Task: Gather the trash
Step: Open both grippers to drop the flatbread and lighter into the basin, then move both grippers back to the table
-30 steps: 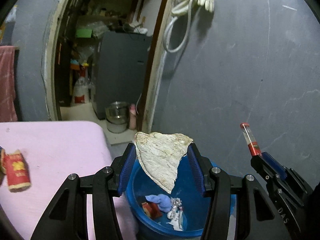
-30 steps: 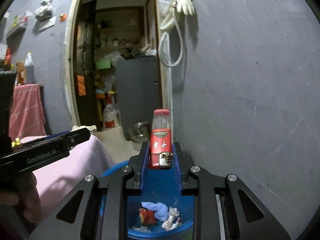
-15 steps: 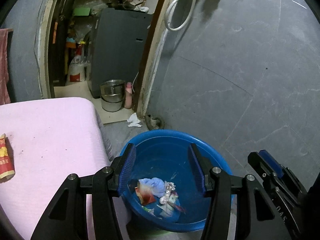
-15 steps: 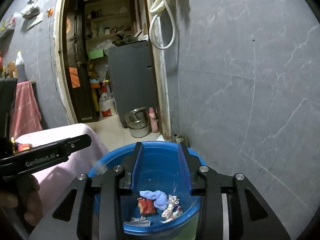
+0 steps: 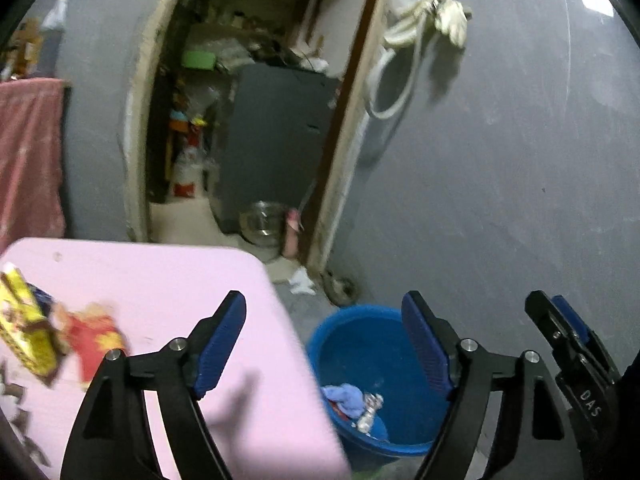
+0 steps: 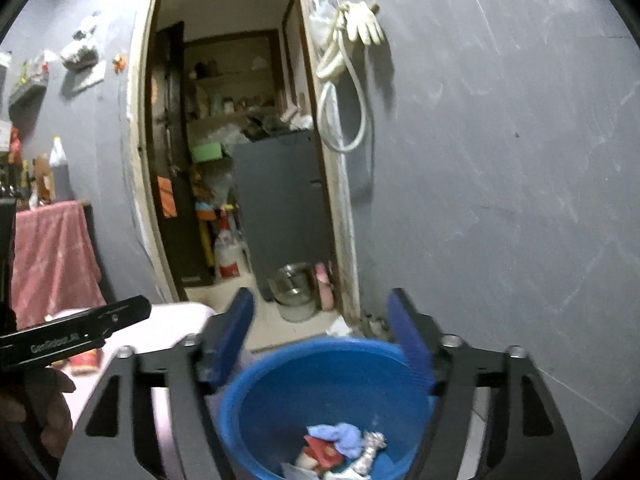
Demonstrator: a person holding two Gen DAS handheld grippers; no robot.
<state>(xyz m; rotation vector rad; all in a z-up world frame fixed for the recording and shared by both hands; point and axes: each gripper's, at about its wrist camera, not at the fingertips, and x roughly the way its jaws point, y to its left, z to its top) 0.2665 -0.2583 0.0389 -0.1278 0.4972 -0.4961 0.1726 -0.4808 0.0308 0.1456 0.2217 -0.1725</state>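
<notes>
A blue tub (image 5: 376, 340) stands on the floor beside the pink table (image 5: 160, 280), holding a blue cloth (image 5: 344, 396), a silver wrapper and red scraps. My left gripper (image 5: 324, 320) hangs over the table corner and the tub's left rim; its jaws are opening with nothing between them. My right gripper (image 6: 322, 316) is above the blue tub (image 6: 280, 384), jaws opening and empty, the trash (image 6: 340, 444) below it. On the table's left lie a red wrapper (image 5: 94, 340) and a yellow packet (image 5: 24, 328). My right gripper (image 5: 560, 332) also shows at the lower right of the left wrist view.
A grey wall (image 5: 500, 160) rises behind the tub, with a hose and gloves (image 5: 436, 12) hung on it. A doorway (image 6: 240, 160) opens into a cluttered store room with a steel pot (image 6: 294, 284) at its sill. A pink cloth (image 6: 52, 256) hangs at the left.
The flat dried piece left my left gripper and the red lighter left my right gripper. Both grippers opened wider, and the left one swung left over the table.
</notes>
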